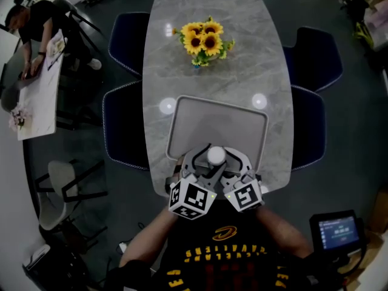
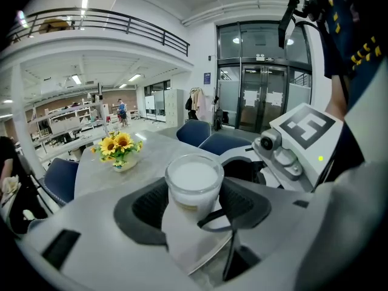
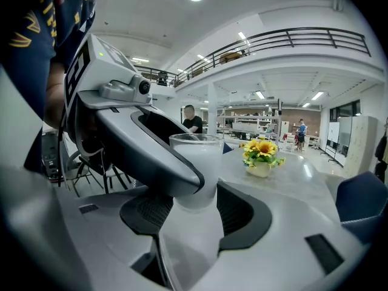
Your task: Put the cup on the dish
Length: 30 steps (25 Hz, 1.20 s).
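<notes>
A clear cup with a milky white filling stands upright at the near edge of the grey tray-like dish. Both grippers reach it from the near side, and their fingers cross in front of it. My left gripper has its dark pads against both sides of the cup. My right gripper also holds the cup between its pads; its right pad meets the glass, while its left pad is hidden behind the left gripper's finger. Pale dish surface shows right under the cup.
A small pot of sunflowers stands at the far middle of the grey marble table. Dark blue chairs line both long sides. A person sits at another table far left. A small screen glows at lower right.
</notes>
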Available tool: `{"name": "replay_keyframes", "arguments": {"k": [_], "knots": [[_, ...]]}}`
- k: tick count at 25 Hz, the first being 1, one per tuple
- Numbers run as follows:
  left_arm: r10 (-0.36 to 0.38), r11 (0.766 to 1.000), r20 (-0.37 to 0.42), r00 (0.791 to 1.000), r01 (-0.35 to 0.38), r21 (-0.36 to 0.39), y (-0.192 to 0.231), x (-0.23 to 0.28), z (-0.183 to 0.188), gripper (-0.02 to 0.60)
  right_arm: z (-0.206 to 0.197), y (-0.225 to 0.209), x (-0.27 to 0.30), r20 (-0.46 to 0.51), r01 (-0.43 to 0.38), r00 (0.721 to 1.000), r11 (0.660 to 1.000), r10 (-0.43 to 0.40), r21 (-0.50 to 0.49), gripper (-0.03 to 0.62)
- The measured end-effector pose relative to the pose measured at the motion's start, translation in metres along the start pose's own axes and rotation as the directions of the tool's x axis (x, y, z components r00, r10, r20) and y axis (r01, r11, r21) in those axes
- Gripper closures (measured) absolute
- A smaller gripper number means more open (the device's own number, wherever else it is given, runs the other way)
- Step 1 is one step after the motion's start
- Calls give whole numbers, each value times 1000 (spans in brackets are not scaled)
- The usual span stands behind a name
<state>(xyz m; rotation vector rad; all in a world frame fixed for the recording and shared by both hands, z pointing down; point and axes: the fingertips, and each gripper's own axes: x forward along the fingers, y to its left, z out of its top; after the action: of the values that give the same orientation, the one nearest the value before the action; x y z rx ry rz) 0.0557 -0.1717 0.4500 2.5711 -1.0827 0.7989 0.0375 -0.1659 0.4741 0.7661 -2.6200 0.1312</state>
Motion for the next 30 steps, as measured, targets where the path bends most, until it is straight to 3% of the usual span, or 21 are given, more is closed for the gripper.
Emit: {"name": "replay_keyframes", "arguments": {"k": [15,30], "knots": [[-66,998,-11,998,67,13,17,24,-10,321,-16,-18,22,-65,47,997,999,-47,11,361],[-84,996,-53,995,84,3,39,64,-36,321,-50,-37,56,-117,30,993,999,-27,21,361]]}}
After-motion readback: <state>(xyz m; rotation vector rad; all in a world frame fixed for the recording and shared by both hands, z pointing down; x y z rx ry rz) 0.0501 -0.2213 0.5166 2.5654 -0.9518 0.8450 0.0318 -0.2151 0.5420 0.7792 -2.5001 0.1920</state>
